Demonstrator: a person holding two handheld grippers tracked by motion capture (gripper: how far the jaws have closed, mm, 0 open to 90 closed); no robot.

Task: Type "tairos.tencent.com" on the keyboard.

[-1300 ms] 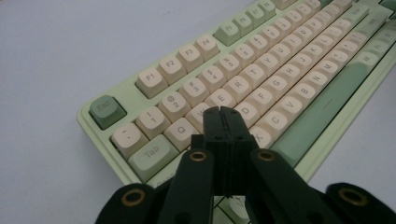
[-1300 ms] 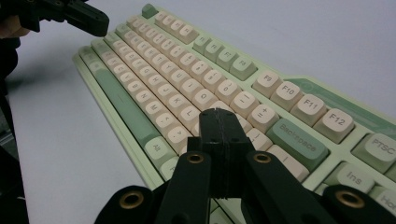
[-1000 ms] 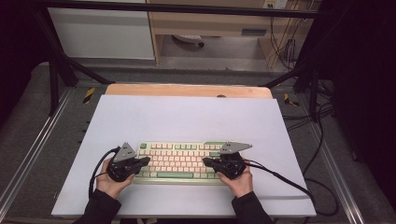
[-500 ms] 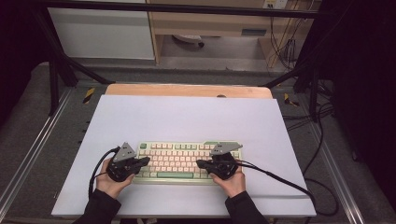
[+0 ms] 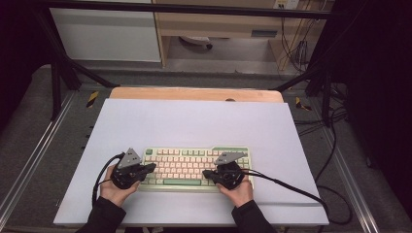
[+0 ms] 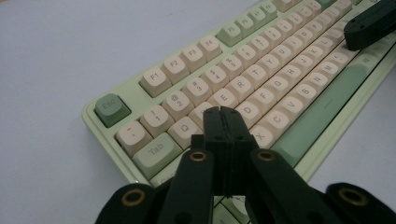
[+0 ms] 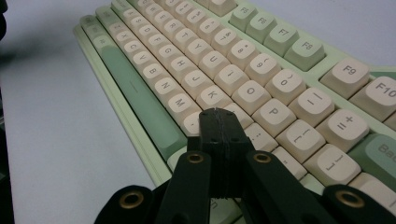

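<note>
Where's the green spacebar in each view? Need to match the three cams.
High view: spacebar sits lower centre, on the keyboard's near row, between the two claws.
Left gripper view: it runs diagonally at right, from the centre towards the upper right.
Right gripper view: it runs diagonally at left, from the upper left down to the centre.
Shared landmark: the row of letter keys beside it.

In the left gripper view, the keys beneath the closed jaws of the left gripper are covered, and the keyboard is cut off at the right and top edges. In the right gripper view, the key under the right gripper is hidden, the "Back" legend is cut by the edge, and the far rows are blurred. In the high view, key legends are too small to be read.
</note>
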